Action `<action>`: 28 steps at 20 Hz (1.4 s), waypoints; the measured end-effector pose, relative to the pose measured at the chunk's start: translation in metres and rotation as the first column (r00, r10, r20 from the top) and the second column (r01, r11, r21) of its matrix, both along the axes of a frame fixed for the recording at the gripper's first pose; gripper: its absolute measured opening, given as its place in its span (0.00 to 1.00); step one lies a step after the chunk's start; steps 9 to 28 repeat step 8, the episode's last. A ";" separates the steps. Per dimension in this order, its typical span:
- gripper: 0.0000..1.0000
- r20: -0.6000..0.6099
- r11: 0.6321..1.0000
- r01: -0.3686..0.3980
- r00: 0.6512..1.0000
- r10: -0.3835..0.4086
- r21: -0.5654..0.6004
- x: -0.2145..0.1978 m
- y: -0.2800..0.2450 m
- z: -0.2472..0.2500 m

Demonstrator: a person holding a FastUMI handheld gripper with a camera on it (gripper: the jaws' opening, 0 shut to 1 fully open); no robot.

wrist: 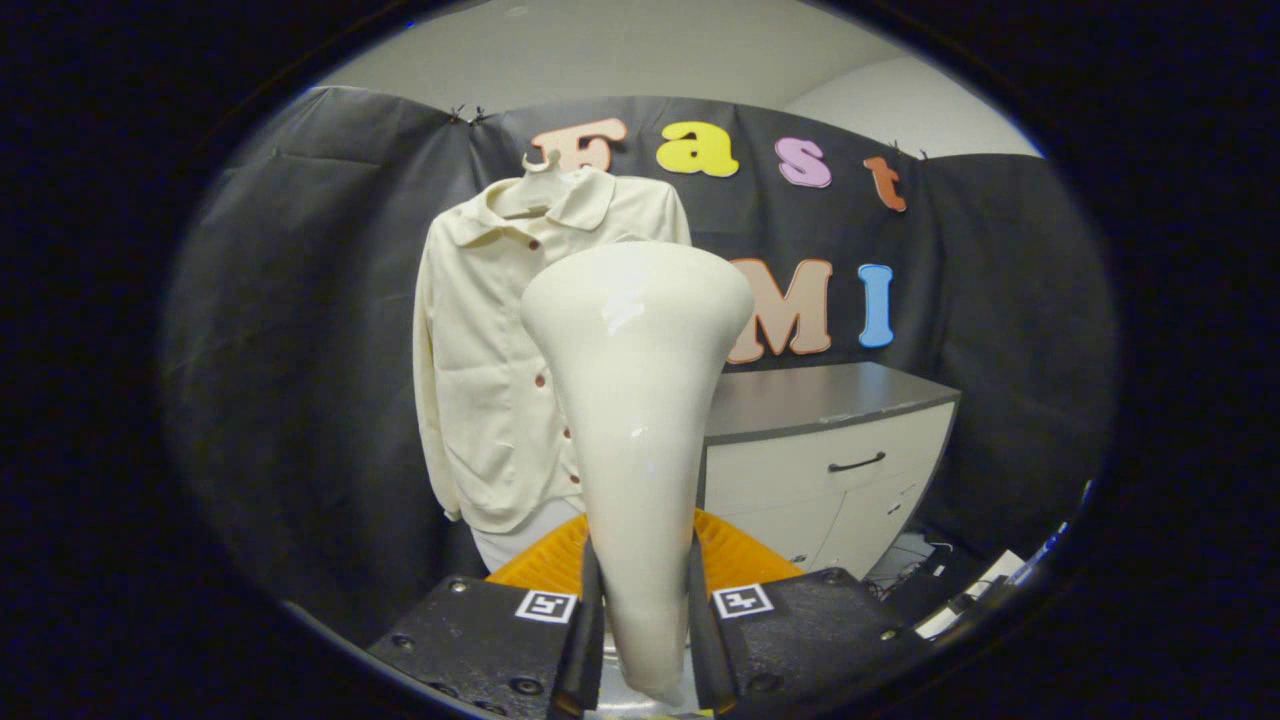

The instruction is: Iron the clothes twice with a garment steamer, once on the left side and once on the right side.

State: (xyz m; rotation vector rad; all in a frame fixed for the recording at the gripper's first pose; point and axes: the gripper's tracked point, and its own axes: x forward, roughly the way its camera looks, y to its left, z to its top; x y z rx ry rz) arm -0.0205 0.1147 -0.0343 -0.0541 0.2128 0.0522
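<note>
A cream button-front jacket (500, 350) hangs on a pale hanger (535, 185) against the booth's dark cloth wall, filling the left-centre of the frame from the collar near the top down to its hem just above the fingers. Hanging free and flat like this, it offers both front panels to the steam; its right half is hidden behind the tool. To the right of it stands a white cabinet (840, 470) with a dark top and a drawer handle, its near edge close by the jacket's right side, so sweeping room looks tighter there than on the left, where bare cloth lies beyond the sleeve.

In the middle of the frame rises the garment steamer (635, 400), glossy and cream, narrow at the bottom and flaring to a broad head level with the jacket's chest. The gripper (640, 625) clamps its slim handle, both fingers pressed against it, holding it upright with the head seemingly towards the cloth. An orange ribbed object (545, 562) shows low behind the fingers. The steamer appears short of the fabric, so I judge no pass underway.
</note>
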 end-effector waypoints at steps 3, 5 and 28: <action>0.36 0.027 1.000 0.006 1.000 -0.006 0.020 -0.016 -0.001 0.011; 0.36 0.037 1.000 0.012 0.999 -0.013 0.025 -0.022 -0.005 0.017; 0.36 0.051 0.999 0.025 0.998 -0.027 0.036 -0.022 -0.016 0.021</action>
